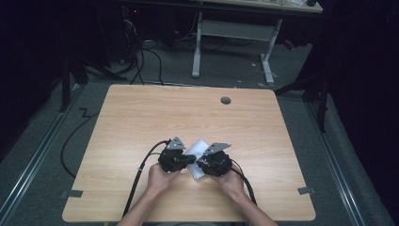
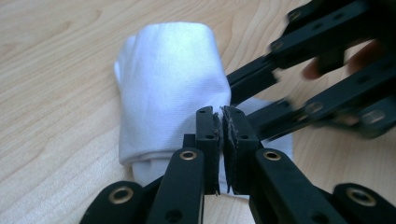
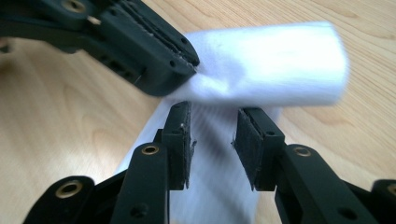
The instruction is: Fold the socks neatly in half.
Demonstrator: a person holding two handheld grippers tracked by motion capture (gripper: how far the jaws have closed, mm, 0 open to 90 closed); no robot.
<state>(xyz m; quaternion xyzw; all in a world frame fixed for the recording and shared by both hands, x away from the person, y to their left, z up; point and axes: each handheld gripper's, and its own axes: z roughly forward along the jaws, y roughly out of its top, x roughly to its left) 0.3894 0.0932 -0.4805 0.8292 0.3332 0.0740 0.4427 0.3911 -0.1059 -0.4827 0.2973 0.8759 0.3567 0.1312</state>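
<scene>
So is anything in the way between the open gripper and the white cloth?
No, nothing visible. The right gripper has its jaws apart directly over the white cloth, with bare fabric between them. The left gripper pinches the cloth's rolled edge beside it.

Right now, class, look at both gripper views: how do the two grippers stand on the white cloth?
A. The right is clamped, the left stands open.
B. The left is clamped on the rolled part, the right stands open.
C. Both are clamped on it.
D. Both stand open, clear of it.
B: the left gripper pinches the edge of the rolled white cloth, while the right gripper shows a gap between its pads over the flat part.
</scene>
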